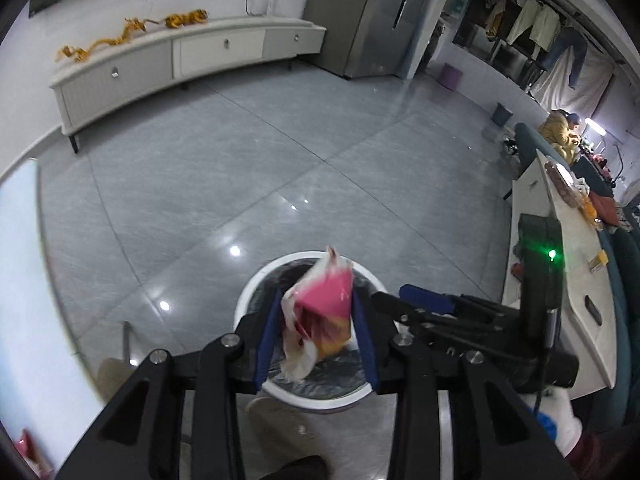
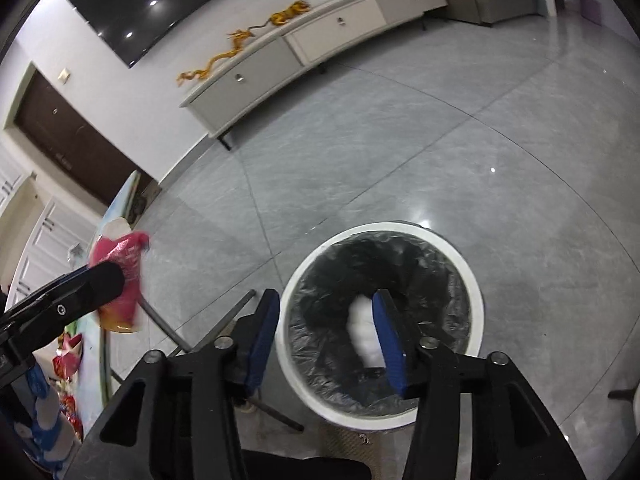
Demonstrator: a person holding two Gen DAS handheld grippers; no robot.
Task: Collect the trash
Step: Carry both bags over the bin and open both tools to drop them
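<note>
Low in the middle of the left wrist view, the left gripper (image 1: pixel 316 320) holds a crumpled pink snack wrapper (image 1: pixel 320 312) pinched between its blue pads, directly in front of the white trash bin (image 1: pixel 256 292) with its black liner; whether the wrapper hangs over the opening or just short of it I cannot tell from this angle. In the right wrist view the same wrapper (image 2: pixel 120 276) shows at the left edge, blurred and well to the left of the bin (image 2: pixel 472 276).

At the bottom centre of the right wrist view, the right gripper (image 2: pixel 326 336) stands wide with nothing between its pads, poised over the bin's rim. A white crumpled piece of tissue (image 2: pixel 362 332) appears against the liner beside the right-hand pad; it seems to be inside the bin or falling into it, blurred as it is.

So I judge one piece already disposed of and the wrapper one release away from joining it. More red and pink packets (image 2: pixel 68 356) lie on the tabletop (image 2: pixel 90 344) at the lower left of the right wrist view, so collecting is likely not finished.
</note>
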